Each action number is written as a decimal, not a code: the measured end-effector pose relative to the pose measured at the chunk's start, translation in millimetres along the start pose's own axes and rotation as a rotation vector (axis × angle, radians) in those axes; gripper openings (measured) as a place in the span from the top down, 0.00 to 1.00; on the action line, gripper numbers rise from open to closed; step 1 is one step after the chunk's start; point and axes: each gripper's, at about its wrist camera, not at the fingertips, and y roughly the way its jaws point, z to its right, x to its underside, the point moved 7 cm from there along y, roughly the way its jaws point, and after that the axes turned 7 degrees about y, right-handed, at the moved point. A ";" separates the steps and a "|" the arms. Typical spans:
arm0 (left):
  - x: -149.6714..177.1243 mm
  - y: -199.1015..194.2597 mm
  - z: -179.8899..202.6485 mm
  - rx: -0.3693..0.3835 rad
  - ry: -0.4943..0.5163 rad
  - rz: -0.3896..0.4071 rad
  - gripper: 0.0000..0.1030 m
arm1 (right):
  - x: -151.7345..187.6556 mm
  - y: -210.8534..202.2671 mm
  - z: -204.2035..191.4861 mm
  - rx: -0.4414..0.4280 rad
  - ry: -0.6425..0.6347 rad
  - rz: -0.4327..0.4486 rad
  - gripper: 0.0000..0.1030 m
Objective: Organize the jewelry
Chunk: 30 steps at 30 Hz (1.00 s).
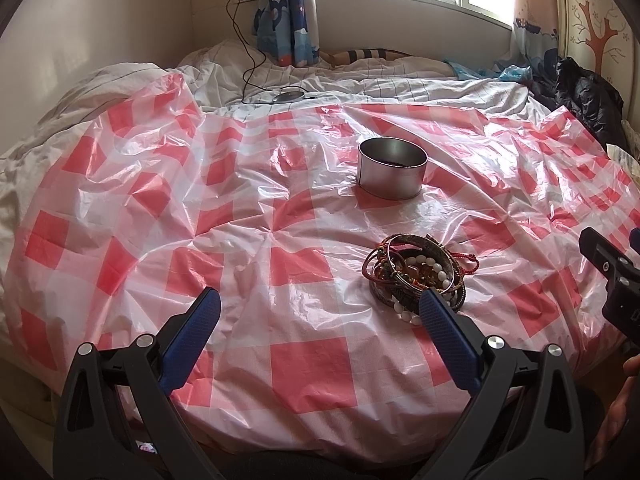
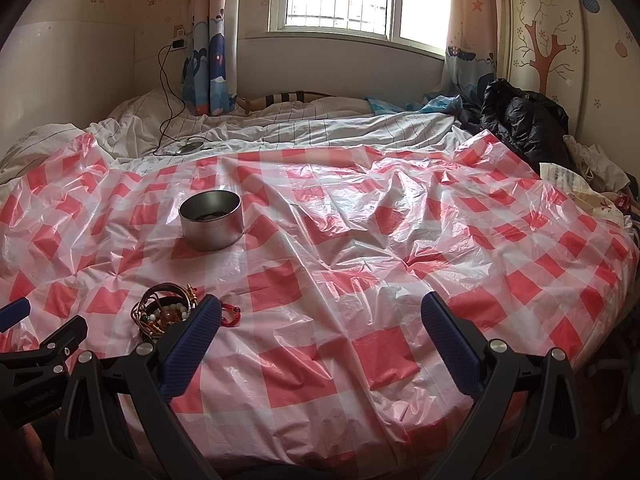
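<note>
Left gripper (image 1: 320, 300): blue-padded fingers spread wide, nothing held between them, hovering low over the near edge of the bed. Its right finger (image 1: 444, 332) is seen just in front of the jewelry pile, overlapping it in the left wrist view; contact cannot be confirmed.

Right gripper (image 2: 320, 308): fingers likewise spread wide and empty, held over bare sheet to the right of the pile. Its left finger (image 2: 192, 344) is seen just beside the heap.

Jewelry pile (image 1: 416, 276): bangles, a white bead bracelet and a red cord bracelet (image 2: 232, 314), tangled in one heap on the red-and-white checked plastic sheet (image 1: 304, 368), near the front edge. The red cord is seen trailing out at the right side of the heap.

Metal tin (image 1: 392, 168): round, open, upright, standing farther back on the sheet, well apart from the pile. Something dark is seen on its floor; what it is cannot be told.

Step in hand, as judged: a first piece is to be picked from the heap for transfer to the tin. A single outlying item, such as the trailing red cord or an upper bangle, is best pinched by one gripper. The heap may be steadied by the other so that linked pieces are not dragged along. The thin sheet should be kept out of the pinch, since it wrinkles easily.
</note>
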 end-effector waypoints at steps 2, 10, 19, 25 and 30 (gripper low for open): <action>-0.1 -0.3 -0.9 0.000 0.000 -0.004 0.07 | 0.1 0.1 0.0 -0.001 0.001 -0.002 0.07; -0.6 -0.3 -1.5 0.000 0.002 -0.006 0.07 | 0.1 1.0 -0.8 -0.004 0.003 -0.002 0.07; -0.2 -0.4 -1.0 0.000 0.000 -0.006 0.07 | 0.3 1.5 -1.3 -0.006 0.006 -0.003 0.07; 0.0 -0.3 -0.9 0.002 -0.001 -0.008 0.07 | 0.4 2.3 -2.1 -0.004 -0.002 -0.003 0.07; 0.8 -0.5 -0.2 0.002 -0.001 -0.007 0.07 | 0.4 2.4 -2.7 -0.008 0.002 0.001 0.07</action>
